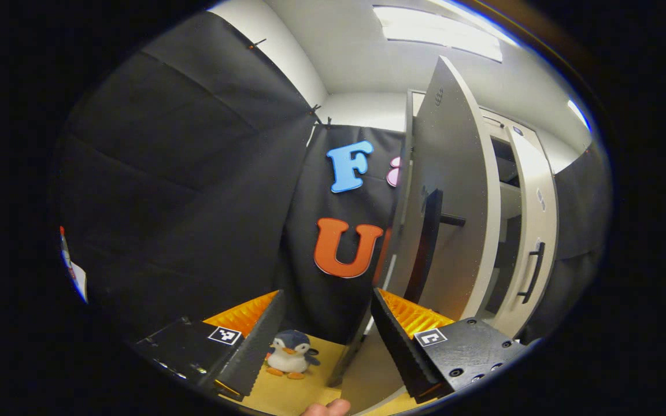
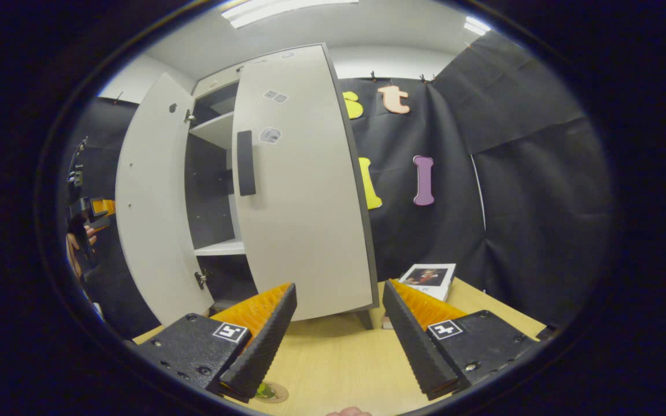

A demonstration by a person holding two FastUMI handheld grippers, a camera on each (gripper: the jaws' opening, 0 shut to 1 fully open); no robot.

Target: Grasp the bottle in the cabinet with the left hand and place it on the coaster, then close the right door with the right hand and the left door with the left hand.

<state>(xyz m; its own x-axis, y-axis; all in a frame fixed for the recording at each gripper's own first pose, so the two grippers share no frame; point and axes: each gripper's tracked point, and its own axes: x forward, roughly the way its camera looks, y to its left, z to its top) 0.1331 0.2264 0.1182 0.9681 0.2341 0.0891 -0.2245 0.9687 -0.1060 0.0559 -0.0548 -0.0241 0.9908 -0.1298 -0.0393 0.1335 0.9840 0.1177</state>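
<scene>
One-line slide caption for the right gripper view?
Open right gripper above the wooden table, facing the white cabinet with both doors ajar; a book lies beside it.

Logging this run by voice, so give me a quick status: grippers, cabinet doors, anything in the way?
Left gripper open, empty. Right gripper open, empty. Both cabinet doors open: right door, left door. Bottle not spotted. Penguin toy on table, beside the left door.

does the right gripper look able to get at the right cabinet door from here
Probably yes: the right gripper is open and empty, and the right cabinet door stands ajar straight ahead, with bare tabletop between them.
</scene>
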